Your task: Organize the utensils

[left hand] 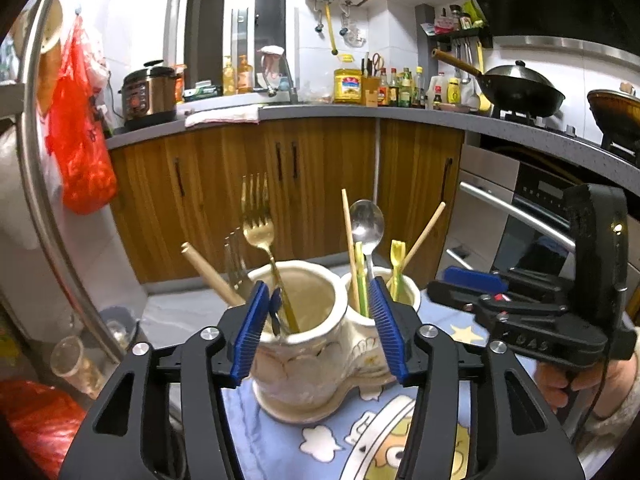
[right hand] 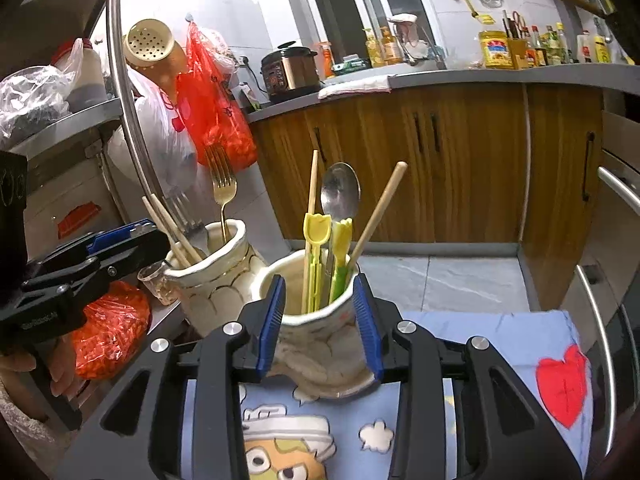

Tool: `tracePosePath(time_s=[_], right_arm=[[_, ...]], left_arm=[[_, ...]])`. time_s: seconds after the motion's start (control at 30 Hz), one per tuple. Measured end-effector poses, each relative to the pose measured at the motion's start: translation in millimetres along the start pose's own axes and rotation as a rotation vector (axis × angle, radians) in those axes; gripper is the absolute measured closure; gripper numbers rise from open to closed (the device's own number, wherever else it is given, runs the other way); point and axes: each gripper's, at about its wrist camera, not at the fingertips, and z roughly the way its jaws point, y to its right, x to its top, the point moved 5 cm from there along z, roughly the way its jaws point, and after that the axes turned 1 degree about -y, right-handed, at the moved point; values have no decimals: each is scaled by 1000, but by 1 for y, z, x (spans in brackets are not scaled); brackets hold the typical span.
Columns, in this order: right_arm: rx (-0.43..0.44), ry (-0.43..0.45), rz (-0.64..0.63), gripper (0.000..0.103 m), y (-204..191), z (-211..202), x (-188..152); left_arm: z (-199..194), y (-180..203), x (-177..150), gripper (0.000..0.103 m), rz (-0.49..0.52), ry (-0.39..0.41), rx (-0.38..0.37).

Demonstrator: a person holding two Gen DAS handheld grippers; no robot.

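Observation:
A cream ceramic double-cup holder (left hand: 304, 344) stands on a blue cartoon cloth (left hand: 360, 432). Its left cup holds a gold fork (left hand: 258, 224), a silver fork (left hand: 236, 268) and a wooden chopstick (left hand: 208, 272). Its right cup (right hand: 316, 344) holds a silver spoon (right hand: 340, 192), yellow-green training chopsticks (right hand: 318, 232) and wooden chopsticks (right hand: 380, 208). My left gripper (left hand: 318, 292) is open around the left cup. My right gripper (right hand: 318, 292) is open around the right cup; it also shows in the left wrist view (left hand: 472, 280).
Wooden cabinets (left hand: 320, 176) and a grey counter (left hand: 320, 112) with a pressure cooker (left hand: 148, 92), bottles and a wok (left hand: 520, 88) stand behind. Red plastic bags (right hand: 216, 112) hang at left beside a steel rack (right hand: 120, 80). An oven (left hand: 536, 216) is at right.

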Motion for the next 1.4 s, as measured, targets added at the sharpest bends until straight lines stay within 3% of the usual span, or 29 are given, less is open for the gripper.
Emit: tracePosePath(time_s=[0.3,0.43,0.53,0.6,0.67,0.77,0.93,1.1,1.4], right_arm=[[-35,-59,30,67,-10,-32,-33],[-52,-49,5,66,-13,-33,-49],[-87,-34,-56,59,-15,-33,-51],[-104,-10,-86,49,-15,-36,-52],[-104,16,-110,29,-15,-39,-51],[-115,47,-123,16,-13,-44,-51],[-122,97,-104,6,-10,-53,-48],[-136,145,-136,6,-17,-60,-45],[-142,142,-152,6,-23,-60,-46]], left_arm=[[-32,-5,-27,45,-110,-47,17],[-32,-11,-56,38,-176,-33,83],[-28,-15,-73,27,-196,-25,141],[-28,-17,-80,20,-209,-18,163],[-29,-18,-82,12,-206,-6,171],[-33,-21,-82,8,-193,27,210],[-37,-19,-81,5,-181,42,227],[-35,-13,-84,5,-174,27,198],[-34,-6,-87,5,-134,27,207]])
